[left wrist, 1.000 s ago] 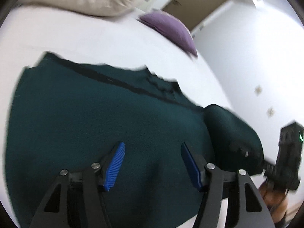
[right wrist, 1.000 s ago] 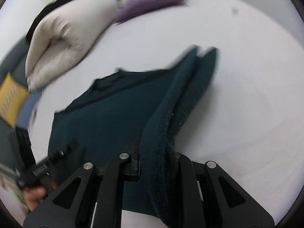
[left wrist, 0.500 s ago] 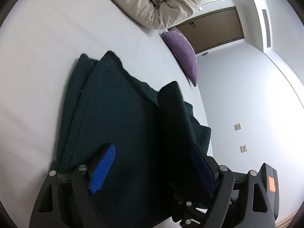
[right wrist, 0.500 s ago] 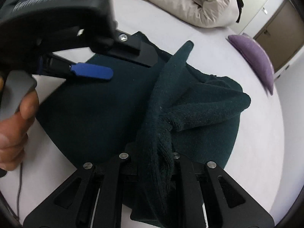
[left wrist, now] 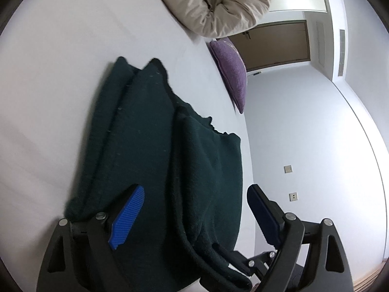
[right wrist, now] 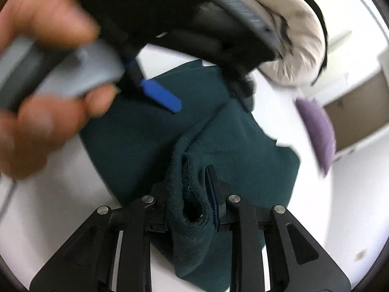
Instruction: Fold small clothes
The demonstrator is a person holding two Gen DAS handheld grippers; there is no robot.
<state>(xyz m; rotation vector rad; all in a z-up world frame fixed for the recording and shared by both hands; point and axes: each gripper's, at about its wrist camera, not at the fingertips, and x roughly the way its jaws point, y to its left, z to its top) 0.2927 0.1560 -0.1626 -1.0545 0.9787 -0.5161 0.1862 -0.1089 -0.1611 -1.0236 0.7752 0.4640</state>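
The left gripper (left wrist: 194, 209) hangs low over the dark green garment (left wrist: 145, 150), and its fingers (left wrist: 127, 216) with blue ribbed pads stand wide apart, holding nothing. In the right wrist view the person's left hand (right wrist: 41, 92) grips the handle of this tool, blurred, at the upper left of the picture.

The garment lies on the white bed (left wrist: 60, 73), folded into a long shape. In the left wrist view its long axis runs from the gripper away toward the far side of the bed, where the beige duvet (left wrist: 218, 2) is piled. The far end shows two rounded corners side by side; the near end lies under the gripper. One folded strip lies along the left side, and a second layer with a dark edge lies on top toward the right, close to the right edge of the bed. The purple pillow (left wrist: 231, 73) rests near that same edge, farther away, well apart from the garment.

The right gripper (right wrist: 194, 194) has its fingers closed nearly together on a thick rolled fold of the garment (right wrist: 192, 199), which stands up between them. From this grip the cloth spreads forward, flat on the bed.
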